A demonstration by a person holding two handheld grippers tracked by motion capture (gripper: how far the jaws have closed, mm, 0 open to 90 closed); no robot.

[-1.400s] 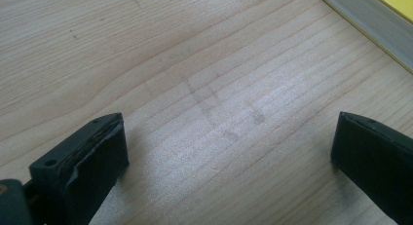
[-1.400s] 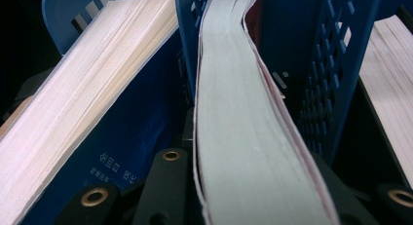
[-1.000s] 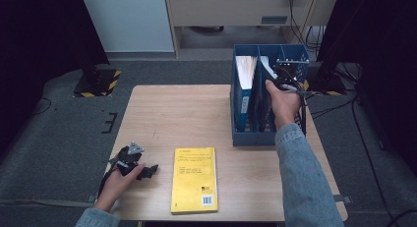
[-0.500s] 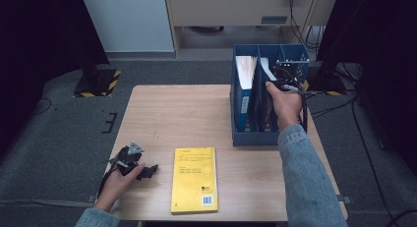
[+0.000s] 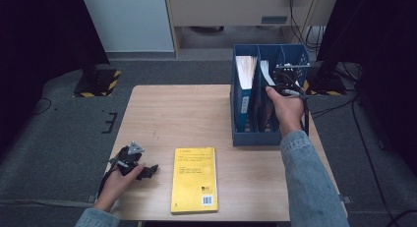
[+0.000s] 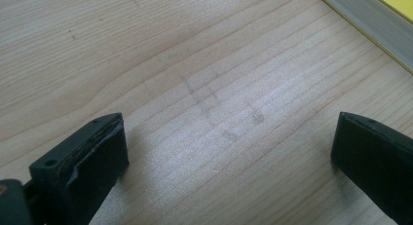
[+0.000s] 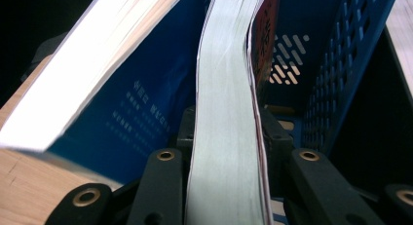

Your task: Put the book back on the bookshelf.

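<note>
Between the right gripper's (image 7: 226,152) two black jaws stands a thin book (image 7: 226,137), its pale page edges rising straight up the middle of the right gripper view while the jaws press on its covers from both sides. The clamp sits low on the book, probably so that it stays upright and does not flop while it is lowered. Beyond the jaws lies the blue file box (image 5: 295,57), whose perforated wall shows just past the book's dark red cover. To one side of the jaws a thicker book (image 7: 92,64) with a blue cover leans at a slant in the neighbouring slot, which suggests the box is being filled one volume per compartment. From the high view the right hand (image 5: 285,106) reaches into the middle compartment, so the held book appears to be partly inside it already.

The left gripper (image 6: 226,152) rests low over the wooden table (image 6: 195,64), its jaws released and wide apart with only bare wood between them. Off to one side of them is the edge of the yellow book (image 5: 194,179), lying flat and likely next in line.
</note>
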